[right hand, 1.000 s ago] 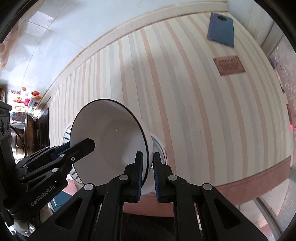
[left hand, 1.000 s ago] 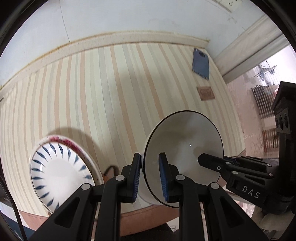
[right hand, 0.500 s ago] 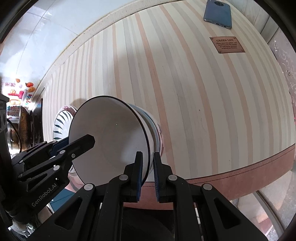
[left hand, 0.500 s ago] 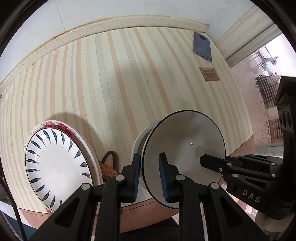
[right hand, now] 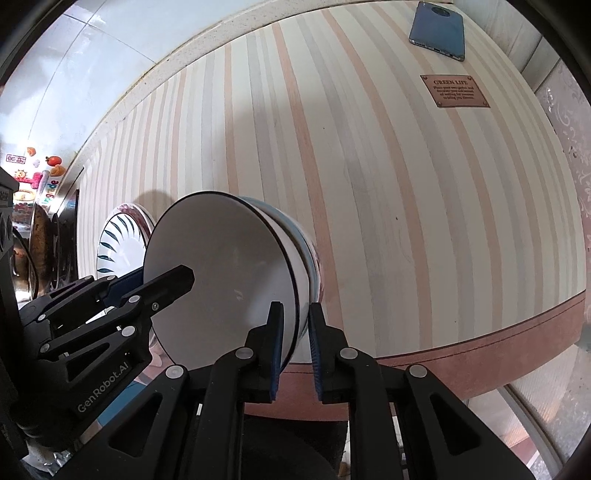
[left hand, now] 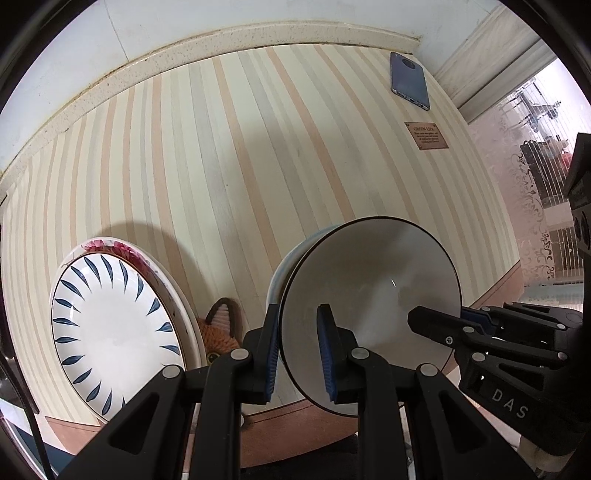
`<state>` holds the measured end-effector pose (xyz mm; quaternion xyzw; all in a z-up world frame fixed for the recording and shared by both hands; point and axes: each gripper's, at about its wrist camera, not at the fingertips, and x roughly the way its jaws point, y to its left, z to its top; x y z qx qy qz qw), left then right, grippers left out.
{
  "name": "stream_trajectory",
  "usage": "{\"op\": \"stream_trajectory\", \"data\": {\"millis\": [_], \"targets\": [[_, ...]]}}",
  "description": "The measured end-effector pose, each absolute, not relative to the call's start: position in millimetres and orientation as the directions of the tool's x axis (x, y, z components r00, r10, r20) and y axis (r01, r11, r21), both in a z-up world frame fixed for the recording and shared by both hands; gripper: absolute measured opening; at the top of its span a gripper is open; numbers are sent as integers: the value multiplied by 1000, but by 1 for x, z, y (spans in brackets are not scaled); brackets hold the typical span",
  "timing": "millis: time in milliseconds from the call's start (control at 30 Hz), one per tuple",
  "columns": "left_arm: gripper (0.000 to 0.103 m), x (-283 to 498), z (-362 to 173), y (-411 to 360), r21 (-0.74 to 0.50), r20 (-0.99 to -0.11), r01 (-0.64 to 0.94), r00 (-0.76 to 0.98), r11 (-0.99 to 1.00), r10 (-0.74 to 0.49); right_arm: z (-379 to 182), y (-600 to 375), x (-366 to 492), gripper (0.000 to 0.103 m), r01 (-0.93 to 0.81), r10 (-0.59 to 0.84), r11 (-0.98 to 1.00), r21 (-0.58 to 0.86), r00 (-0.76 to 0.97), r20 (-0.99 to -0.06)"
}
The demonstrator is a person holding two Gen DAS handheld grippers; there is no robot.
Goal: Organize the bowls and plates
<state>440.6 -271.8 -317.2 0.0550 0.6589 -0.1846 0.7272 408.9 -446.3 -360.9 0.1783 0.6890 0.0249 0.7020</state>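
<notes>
A white bowl with a dark rim [left hand: 373, 295] [right hand: 221, 266] is held by its rim from two sides. My left gripper [left hand: 299, 350] is shut on its near-left rim and shows in the right wrist view as a black claw [right hand: 162, 278]. My right gripper [right hand: 295, 343] is shut on the opposite rim. The white bowl sits nested in a blue-rimmed bowl [left hand: 286, 262] [right hand: 310, 251] near the table's front edge. Left of the bowls, a blue-leaf plate [left hand: 110, 332] [right hand: 114, 240] lies on a pink-flowered plate [left hand: 110, 245].
An orange knitted fox [left hand: 221, 332] lies between plates and bowls. At the back right of the striped tablecloth [left hand: 258, 147] lie a blue phone [left hand: 410, 81] [right hand: 437, 29] and a brown label [left hand: 426, 135] [right hand: 454, 91]. A wall runs along the back; the brown table edge [right hand: 480, 350] is close.
Both grippers have carried the white bowl down and toward the front edge, into the blue-rimmed bowl. The plates loom larger and the fox has come into view.
</notes>
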Motion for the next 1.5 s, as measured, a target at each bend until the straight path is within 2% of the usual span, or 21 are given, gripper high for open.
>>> {"op": "stream_trajectory", "data": {"millis": [100,367,533,567,667,733,800,900,967,1067,1233,1267,1333,1500], "targets": [[17,442,-317,-273,-138,-982,342,76,930,-174,-361,-449,406,16,234,298,925,300,45,-954],[18,440,-316,-266,-162,-979,330,63,930,-193,-354,-461,397,18,255,294,919,302,68,-953],[18,427,-289,-258,-132,-974,348,131,928,-187,-332,-456,382,20,244,210,942,231,108,-972],[18,423,-282,-256,-124,-972,354,146,927,-186,-324,-453,378,23,240,199,945,224,124,-972],[18,412,-258,-248,-106,-959,376,206,921,-195,-295,-443,359,43,229,166,951,207,184,-969],[19,403,-240,-243,-102,-948,388,241,916,-207,-275,-437,346,50,226,148,953,200,228,-962],[26,395,-225,-239,-103,-938,400,266,911,-223,-257,-433,336,61,230,138,952,201,262,-955],[37,384,-203,-233,-123,-919,410,296,904,-260,-226,-429,317,73,234,113,952,197,330,-937],[62,378,-187,-228,-137,-905,419,316,898,-285,-206,-428,305,78,242,89,952,186,365,-927],[76,370,-169,-225,-145,-886,430,345,891,-311,-181,-426,290,82,254,64,950,182,411,-909],[79,359,-143,-218,-172,-861,443,366,880,-352,-148,-424,266,85,276,13,948,158,465,-885],[81,356,-138,-217,-174,-857,448,370,877,-359,-142,-425,261,86,283,8,945,162,476,-880],[91,352,-130,-214,-191,-848,450,371,872,-377,-134,-426,254,86,286,17,941,178,488,-873],[91,344,-117,-211,-223,-834,451,371,864,-409,-112,-426,239,88,281,25,939,197,516,-856]]}}
